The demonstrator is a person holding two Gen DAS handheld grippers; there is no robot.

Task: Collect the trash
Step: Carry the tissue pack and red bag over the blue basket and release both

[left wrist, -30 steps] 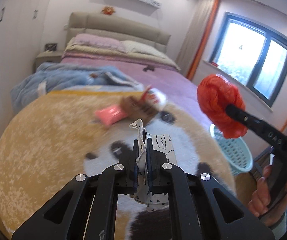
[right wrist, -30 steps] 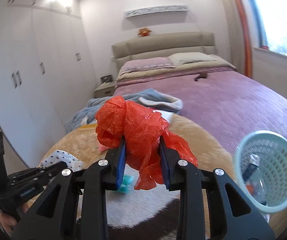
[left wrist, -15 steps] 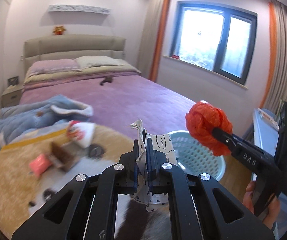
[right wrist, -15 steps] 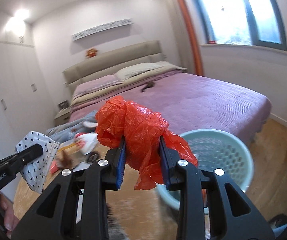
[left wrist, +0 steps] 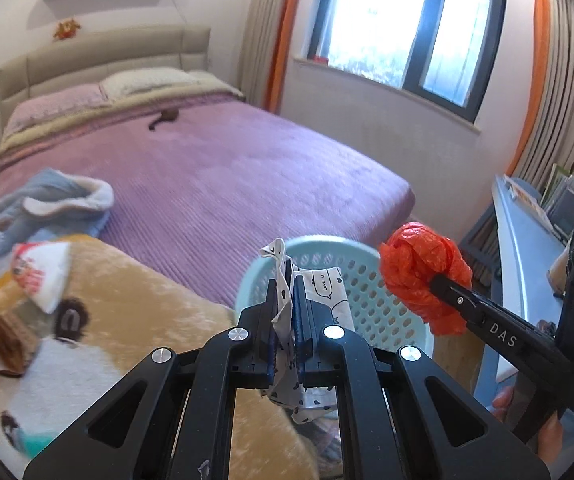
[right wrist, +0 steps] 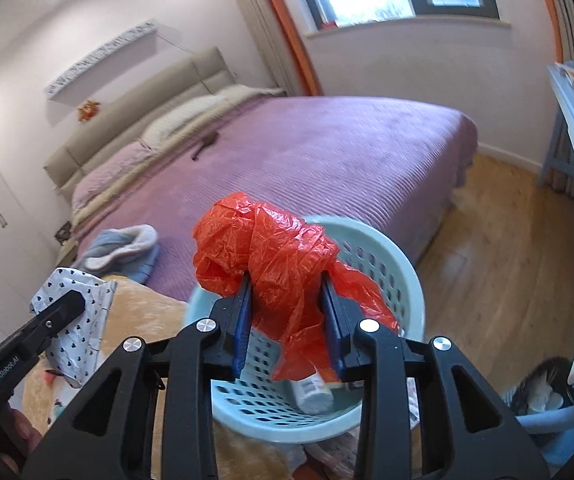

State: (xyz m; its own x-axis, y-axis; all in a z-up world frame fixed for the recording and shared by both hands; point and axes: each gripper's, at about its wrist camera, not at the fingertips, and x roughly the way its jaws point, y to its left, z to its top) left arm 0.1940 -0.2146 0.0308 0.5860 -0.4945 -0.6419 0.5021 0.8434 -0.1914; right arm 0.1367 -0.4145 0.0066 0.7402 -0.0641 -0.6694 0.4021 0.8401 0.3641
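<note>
Both grippers grip trash above the basket [right wrist: 403, 264]: the left gripper [left wrist: 285, 312] pinches a spotted wrapper [left wrist: 319, 292], the right gripper [right wrist: 287, 304] clamps a red bag [right wrist: 271, 248] over the rim.

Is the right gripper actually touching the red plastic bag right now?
Touching. The right wrist view shows the right gripper with both blue finger pads pressed into the red plastic bag, which bulges out above and below them.

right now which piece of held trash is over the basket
The red plastic bag in the right gripper; the spotted paper wrapper hangs left of the basket.
</note>
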